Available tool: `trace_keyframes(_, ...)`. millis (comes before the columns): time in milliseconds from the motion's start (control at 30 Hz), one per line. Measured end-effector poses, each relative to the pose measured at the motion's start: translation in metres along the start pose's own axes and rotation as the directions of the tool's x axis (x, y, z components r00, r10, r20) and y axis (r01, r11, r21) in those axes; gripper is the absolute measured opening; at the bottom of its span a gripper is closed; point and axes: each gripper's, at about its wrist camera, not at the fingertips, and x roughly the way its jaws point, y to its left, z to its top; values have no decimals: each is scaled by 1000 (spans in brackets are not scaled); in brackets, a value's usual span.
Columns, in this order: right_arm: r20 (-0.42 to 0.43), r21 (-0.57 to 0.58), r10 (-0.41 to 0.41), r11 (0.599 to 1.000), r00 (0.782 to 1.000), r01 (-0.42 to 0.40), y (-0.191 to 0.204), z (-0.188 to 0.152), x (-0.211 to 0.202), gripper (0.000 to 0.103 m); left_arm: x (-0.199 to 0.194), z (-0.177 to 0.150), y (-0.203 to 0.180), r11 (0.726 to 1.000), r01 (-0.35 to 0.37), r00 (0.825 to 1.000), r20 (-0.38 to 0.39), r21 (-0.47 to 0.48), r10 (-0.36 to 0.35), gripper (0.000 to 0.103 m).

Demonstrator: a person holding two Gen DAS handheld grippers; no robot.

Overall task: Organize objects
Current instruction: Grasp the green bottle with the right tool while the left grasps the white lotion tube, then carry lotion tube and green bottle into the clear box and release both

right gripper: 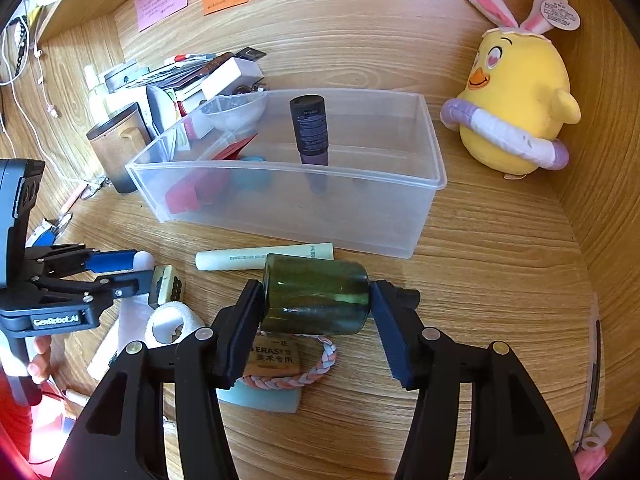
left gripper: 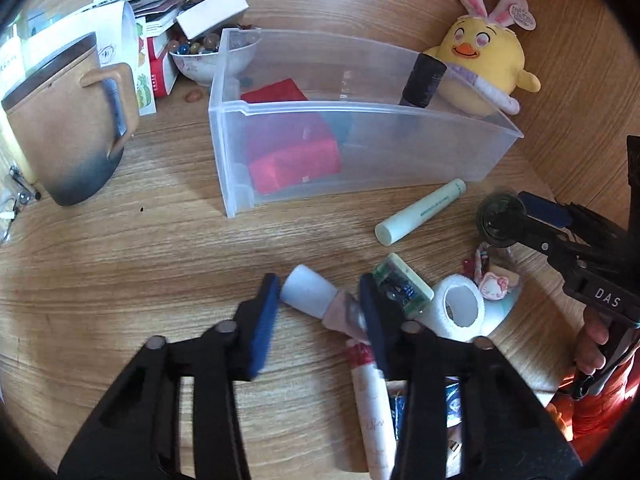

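A clear plastic bin (left gripper: 360,152) (right gripper: 304,216) stands on the wooden desk with red items (left gripper: 292,148) and a dark tube (left gripper: 422,80) (right gripper: 310,130) inside. My right gripper (right gripper: 316,300) is shut on a dark green glass jar (right gripper: 316,296) (left gripper: 498,220), held just above the desk in front of the bin. My left gripper (left gripper: 320,300) is open around a white-and-pink tube (left gripper: 320,300) lying on the desk. A pale green tube (left gripper: 420,212) (right gripper: 264,260) lies before the bin.
A yellow chick plush (left gripper: 484,60) (right gripper: 516,112) sits right of the bin. A brown mug (left gripper: 68,128), a bowl of marbles (left gripper: 204,56) and boxes stand at left. A white tape roll (left gripper: 460,304) (right gripper: 168,324), a small circuit box (left gripper: 404,284), an eraser (right gripper: 276,356) and a braided band (right gripper: 324,356) lie nearby.
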Motion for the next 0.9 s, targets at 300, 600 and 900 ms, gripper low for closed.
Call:
trace_keyframes(300,11,12,-7,1000,1000,6,-4,-1,-5,52,-6,-3,11,999,-2,1000,25,-44,3,35)
trace_keyframes(600,53,35,-13,999,999,11,-11,4,-22,52,-39,6,24,996,-14,993,114,-90,24,34)
trace_keyframes(900,106,36,-15,999,994,11,-11,13,-39,52,-71,26,15,998,5,979,204,-64,8,25)
